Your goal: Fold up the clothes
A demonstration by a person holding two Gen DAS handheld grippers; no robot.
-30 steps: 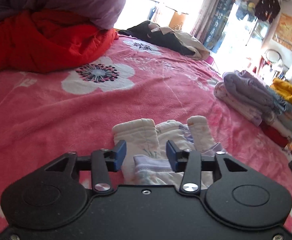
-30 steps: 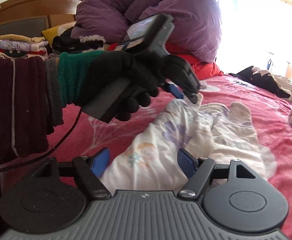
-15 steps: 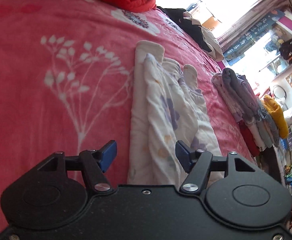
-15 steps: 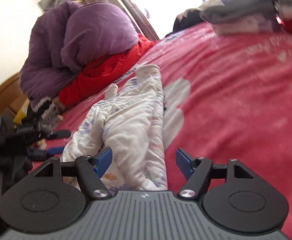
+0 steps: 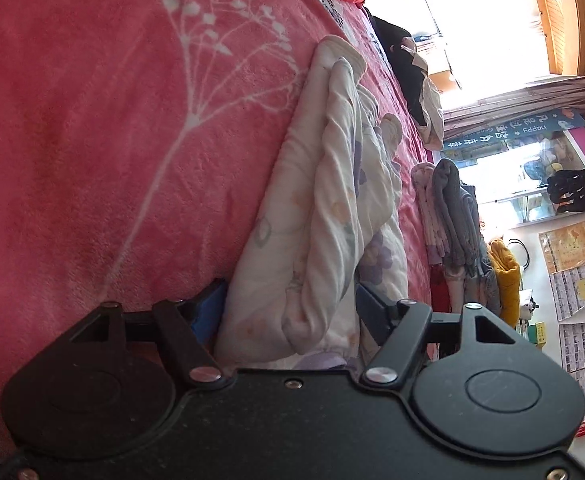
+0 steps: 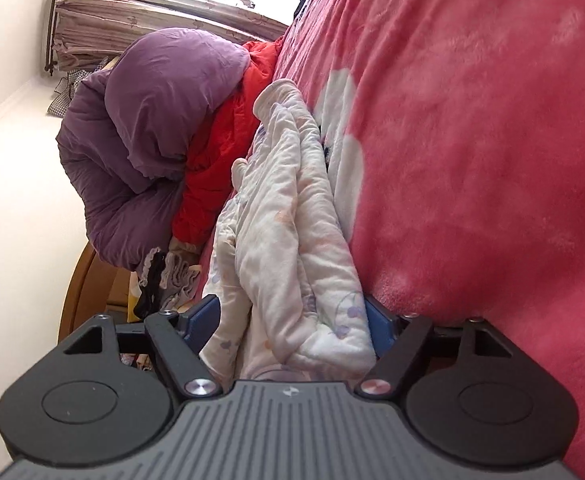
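A white quilted child's garment (image 5: 332, 200) with purple flower prints lies lengthwise in loose folds on the pink bed blanket (image 5: 92, 120). My left gripper (image 5: 288, 304) is rolled onto its side at the garment's near end. The fabric fills the gap between its blue pads, which stand wide apart. In the right wrist view the same garment (image 6: 288, 220) runs away from my right gripper (image 6: 292, 316), also rolled sideways. Its jaws are opening with the garment's bunched end between them. One finger lies against the blanket (image 6: 472, 160).
A stack of folded clothes (image 5: 452, 216) sits at the bed's far edge, and a dark garment (image 5: 404, 60) lies near the window. A purple duvet (image 6: 152, 120) and a red quilt (image 6: 216, 168) are piled by the wooden headboard (image 6: 88, 280).
Both grippers rolled about a quarter turn and dropped to the ends of the garment, which now sits between their fingers. The gloved hand with the other gripper has left the right wrist view.
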